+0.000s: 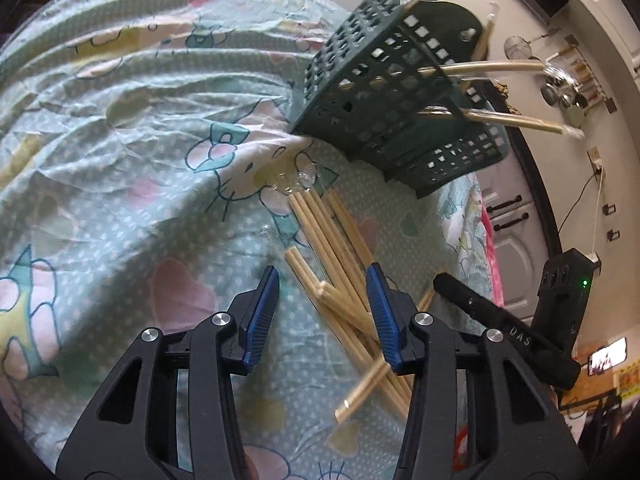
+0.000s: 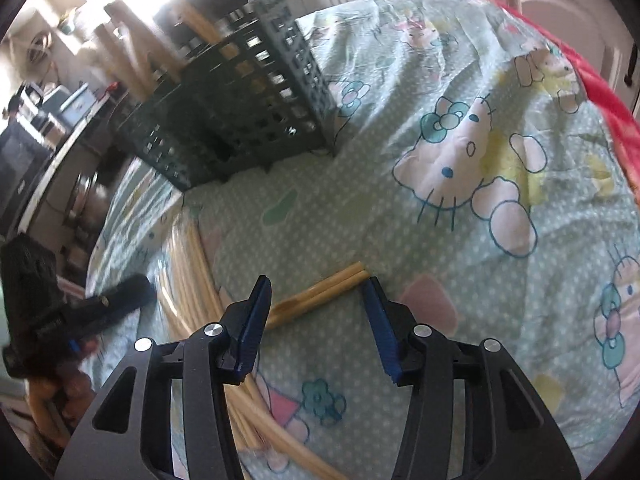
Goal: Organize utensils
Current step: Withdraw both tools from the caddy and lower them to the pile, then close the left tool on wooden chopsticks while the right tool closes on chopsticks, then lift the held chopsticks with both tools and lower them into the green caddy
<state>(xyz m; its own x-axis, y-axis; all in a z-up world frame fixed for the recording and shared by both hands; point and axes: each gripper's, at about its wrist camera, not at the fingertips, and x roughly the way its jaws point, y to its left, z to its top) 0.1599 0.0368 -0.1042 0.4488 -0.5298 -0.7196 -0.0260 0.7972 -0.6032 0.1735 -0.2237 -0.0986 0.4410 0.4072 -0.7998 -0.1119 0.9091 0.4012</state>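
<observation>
Tongs on the left hand (image 1: 324, 312) are standing apart, their blue pads straddling the near end of a loose heap of wooden chopsticks (image 1: 332, 248) that is lying on the patterned cloth (image 1: 120, 120) covering the table. No pad is pressing on a stick yet. Several sticks are crossing under and between the jaws, so a closing grip is likely catching more than one pair, or pinching a stick off-centre and flicking it aside.

Right tongs (image 2: 316, 312) are likewise standing apart, framing one separate pair of chopsticks (image 2: 320, 292) lying slantwise on the cloth, with one end reaching toward the left pad and the other just beside the right pad. Because that pair is lying across the gap at an angle, the pads may be meeting only its ends and rolling it out. The soft, wrinkled cloth could also be getting nipped together with the wood.

Beyond the sticks the green perforated basket (image 1: 380, 92) is standing on the cloth, already carrying a few wrapped chopsticks (image 1: 520, 120) that are jutting from its top. Those could be blocking a new pair going in, or getting knocked out. The two tools are working close together, so their arms may be colliding.
</observation>
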